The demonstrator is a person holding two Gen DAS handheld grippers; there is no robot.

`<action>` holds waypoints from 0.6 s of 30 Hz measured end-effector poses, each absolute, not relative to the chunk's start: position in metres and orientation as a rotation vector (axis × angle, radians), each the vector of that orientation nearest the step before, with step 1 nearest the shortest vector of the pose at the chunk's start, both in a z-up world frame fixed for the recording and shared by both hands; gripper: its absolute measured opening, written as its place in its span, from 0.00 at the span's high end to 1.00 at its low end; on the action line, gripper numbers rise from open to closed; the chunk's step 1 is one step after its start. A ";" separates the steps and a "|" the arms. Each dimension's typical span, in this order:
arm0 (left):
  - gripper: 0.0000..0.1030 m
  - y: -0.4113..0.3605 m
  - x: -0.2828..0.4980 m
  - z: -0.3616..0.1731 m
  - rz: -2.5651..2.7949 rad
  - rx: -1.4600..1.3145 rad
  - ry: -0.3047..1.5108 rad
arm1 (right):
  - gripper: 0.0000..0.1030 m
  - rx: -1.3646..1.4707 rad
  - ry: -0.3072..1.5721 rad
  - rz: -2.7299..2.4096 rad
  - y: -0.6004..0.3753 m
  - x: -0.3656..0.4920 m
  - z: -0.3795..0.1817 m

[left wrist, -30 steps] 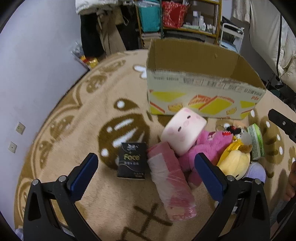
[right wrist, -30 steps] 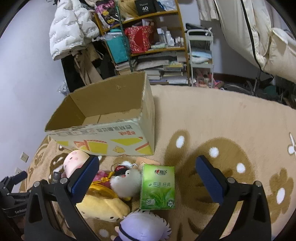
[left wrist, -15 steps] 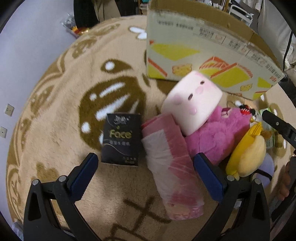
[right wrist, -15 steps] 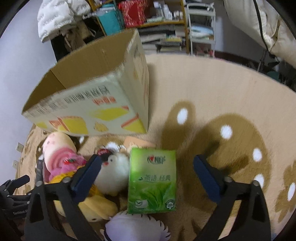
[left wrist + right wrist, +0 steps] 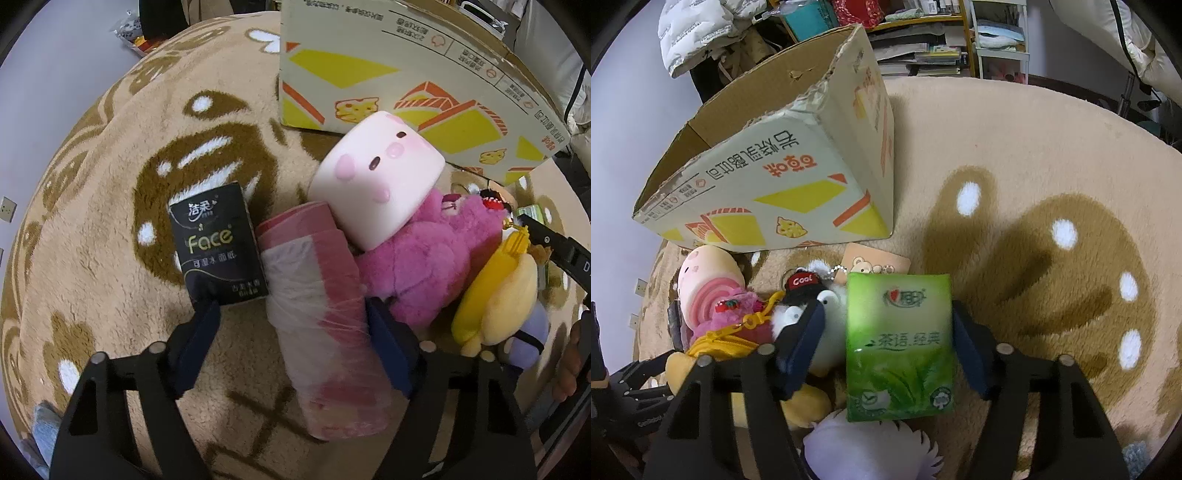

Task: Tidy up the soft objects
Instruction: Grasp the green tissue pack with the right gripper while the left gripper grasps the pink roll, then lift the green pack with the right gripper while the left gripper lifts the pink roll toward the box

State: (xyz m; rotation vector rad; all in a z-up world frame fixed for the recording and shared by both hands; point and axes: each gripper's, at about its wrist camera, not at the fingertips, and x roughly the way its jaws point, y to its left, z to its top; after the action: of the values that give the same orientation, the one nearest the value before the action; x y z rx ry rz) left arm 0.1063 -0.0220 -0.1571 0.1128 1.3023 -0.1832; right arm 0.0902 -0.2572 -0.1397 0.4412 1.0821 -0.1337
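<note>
Left gripper: your left gripper [image 5: 291, 314] stood spread wide, straddling the pink plastic-wrapped roll [image 5: 325, 325] without clamping it.
Left labels: the black tissue pack [image 5: 218, 247], touching your left fingertip, read "Face".
Right gripper: your right gripper [image 5: 886, 328] was released, its fingers flanking the green tissue pack [image 5: 899, 345].
Right labels: a plush cap [image 5: 805, 282] just left of it read "Cool".
Room: the cardboard box [image 5: 783, 192] lay ahead-left; open rug [image 5: 1052, 258] spread to your right.

Black tongs [image 5: 291, 314], seemingly navy pads [image 5: 388, 343]
</note>
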 end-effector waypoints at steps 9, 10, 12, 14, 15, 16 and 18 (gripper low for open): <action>0.55 -0.024 0.103 -0.158 -0.217 0.048 1.353 | 0.42 0.443 1.094 -0.124 -0.254 0.092 -0.137; 0.55 -0.025 0.102 -0.157 -0.216 0.045 1.353 | 0.42 0.447 1.096 -0.126 -0.254 0.091 -0.137; 0.55 -0.026 0.102 -0.156 -0.215 0.038 1.353 | 0.43 0.458 1.093 -0.129 -0.256 0.089 -0.137; 0.55 -0.027 0.101 -0.154 -0.213 0.032 1.355 | 0.44 0.457 1.094 -0.127 -0.257 0.090 -0.137; 0.56 -0.026 0.102 -0.153 -0.211 0.028 1.355 | 0.44 0.455 1.095 -0.127 -0.258 0.090 -0.137; 0.56 -0.019 0.104 -0.156 -0.210 0.026 1.355 | 0.44 0.452 1.095 -0.126 -0.258 0.090 -0.137; 0.56 -0.012 0.103 -0.154 -0.207 0.026 1.349 | 0.45 0.447 1.094 -0.124 -0.258 0.090 -0.136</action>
State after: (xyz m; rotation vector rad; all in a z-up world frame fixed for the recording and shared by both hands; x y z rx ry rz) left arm 0.1032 -0.0123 -0.1540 0.0261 1.3492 -0.2070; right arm 0.0897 -0.2577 -0.1363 0.4470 1.0939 -0.1235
